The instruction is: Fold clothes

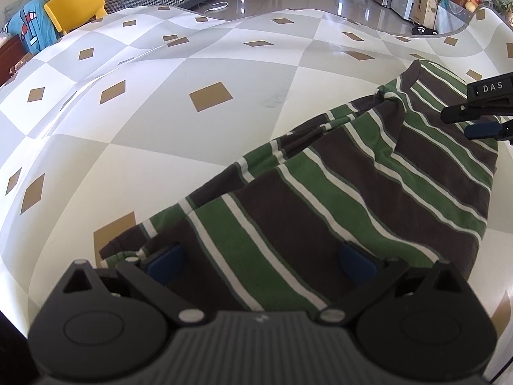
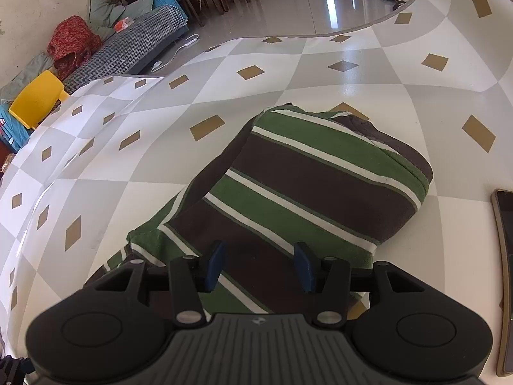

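Item: green, brown and white striped knit garment (image 1: 368, 192), lying partly folded on a surface covered by a glossy cloth with white and grey diamonds and tan lozenges (image 1: 179, 134). In the right wrist view the garment (image 2: 307, 189) shows a doubled-over upper layer with a rounded fold at its right edge; a brown inner layer peeks out behind. Its near end is hidden under both gripper bodies, so the full outline cannot be made out.

Left gripper (image 1: 261, 258): blue-padded fingers (image 1: 165, 261) spread wide, low over the near hem. Whether the pads touch the fabric is hard to tell; nothing is pinched between them.

Right gripper (image 2: 259, 264): fingers (image 2: 303, 266) parted about halfway, fabric lying below the gap, pads not pressing on it. In the left wrist view only its tip enters at the right edge (image 1: 481, 118), cut off by the frame.

Also present: a dark flat phone-like slab (image 2: 505, 272), cut off at the right edge of the right wrist view; a yellow plastic chair back (image 1: 75, 6) beyond the far edge of the surface; a houndstooth-covered sofa (image 2: 128, 54) bearing heaped fabrics, blurred by the lens.
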A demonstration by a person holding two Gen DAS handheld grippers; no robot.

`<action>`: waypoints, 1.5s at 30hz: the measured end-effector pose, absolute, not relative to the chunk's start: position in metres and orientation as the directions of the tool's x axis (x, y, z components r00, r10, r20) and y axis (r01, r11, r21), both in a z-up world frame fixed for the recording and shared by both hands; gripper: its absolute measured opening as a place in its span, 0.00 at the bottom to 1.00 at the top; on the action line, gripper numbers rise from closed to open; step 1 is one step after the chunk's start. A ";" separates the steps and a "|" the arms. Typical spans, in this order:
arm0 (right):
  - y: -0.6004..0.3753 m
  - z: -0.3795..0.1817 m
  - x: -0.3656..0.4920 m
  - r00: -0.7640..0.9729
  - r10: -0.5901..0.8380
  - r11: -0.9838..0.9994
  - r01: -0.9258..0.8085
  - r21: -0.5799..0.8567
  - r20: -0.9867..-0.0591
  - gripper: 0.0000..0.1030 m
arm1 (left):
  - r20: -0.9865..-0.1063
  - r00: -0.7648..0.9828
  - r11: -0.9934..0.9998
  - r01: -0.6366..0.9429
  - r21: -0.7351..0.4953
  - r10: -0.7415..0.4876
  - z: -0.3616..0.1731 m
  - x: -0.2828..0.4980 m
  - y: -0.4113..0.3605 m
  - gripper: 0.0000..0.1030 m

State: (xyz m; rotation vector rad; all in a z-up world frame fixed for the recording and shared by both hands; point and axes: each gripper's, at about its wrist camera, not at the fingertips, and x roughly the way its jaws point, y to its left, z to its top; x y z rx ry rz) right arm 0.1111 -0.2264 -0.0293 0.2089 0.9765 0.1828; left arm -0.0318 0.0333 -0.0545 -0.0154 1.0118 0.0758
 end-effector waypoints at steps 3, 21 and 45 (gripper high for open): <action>-0.226 -0.029 0.112 0.543 0.243 0.964 -0.041 0.263 -0.804 0.46 | -0.846 0.530 0.997 -0.074 0.023 0.059 -0.055 -0.030 0.033 1.00; -0.219 -0.029 0.115 0.535 0.226 0.967 -0.027 0.252 -0.814 0.51 | -0.838 0.540 0.994 -0.102 0.024 0.075 -0.057 -0.011 0.039 1.00; -0.219 -0.030 0.116 0.535 0.244 0.966 -0.059 0.252 -0.809 0.54 | -0.828 0.552 0.990 -0.137 0.030 0.101 -0.059 0.038 0.056 1.00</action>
